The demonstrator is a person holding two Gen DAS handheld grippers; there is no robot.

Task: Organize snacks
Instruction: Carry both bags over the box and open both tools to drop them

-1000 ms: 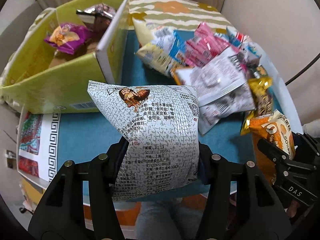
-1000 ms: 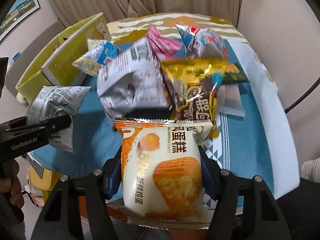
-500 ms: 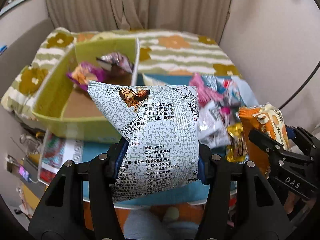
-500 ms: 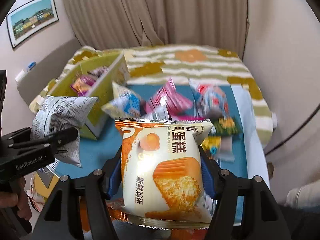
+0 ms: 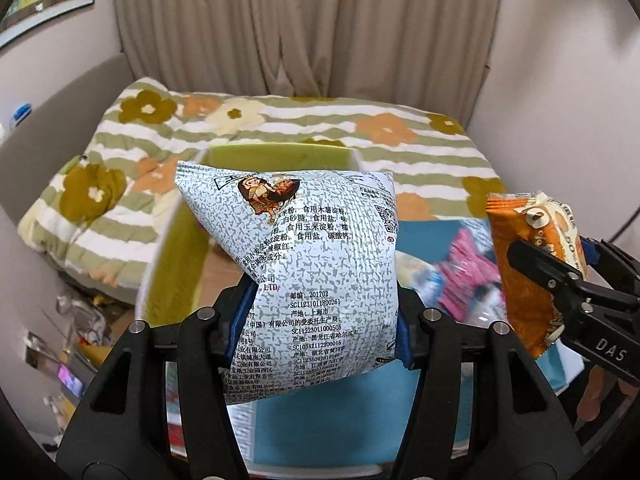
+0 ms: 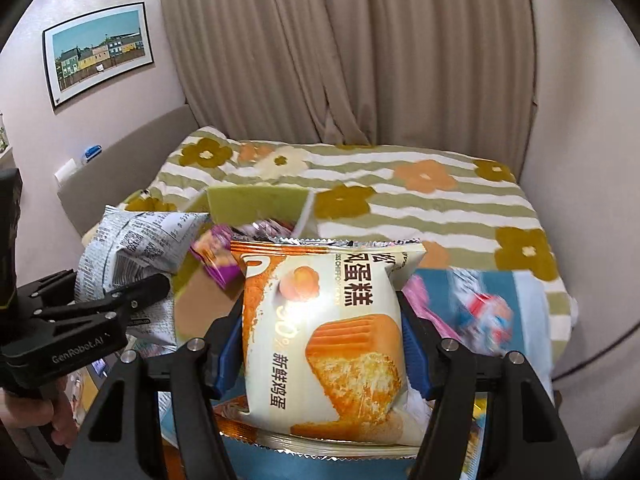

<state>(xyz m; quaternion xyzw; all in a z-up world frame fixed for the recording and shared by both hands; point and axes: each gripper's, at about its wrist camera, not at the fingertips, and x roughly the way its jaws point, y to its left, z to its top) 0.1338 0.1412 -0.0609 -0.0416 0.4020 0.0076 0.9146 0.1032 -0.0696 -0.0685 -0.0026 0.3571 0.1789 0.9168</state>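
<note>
We are mid-carry with both tools loaded: the left gripper (image 5: 320, 312) is clenched on the grey speckled bag (image 5: 304, 276), the right gripper (image 6: 322, 344) on the orange cake packet (image 6: 324, 340), both raised in front of the yellow-green box (image 5: 172, 264). Next, we judge, comes lowering each over the box's open top and letting go. The box's near wall and white right-hand edge need clearing; beyond that edge the loose snacks (image 5: 464, 276) crowd the blue cloth (image 5: 424, 236), so free room lies above.

Two grippers (image 5: 320, 316) (image 6: 320, 344) each held one snack packet: one grey speckled (image 5: 304, 280), one orange cake (image 6: 324, 344). One green box (image 5: 172, 264) stood behind; one picture (image 6: 100, 54) hung.
</note>
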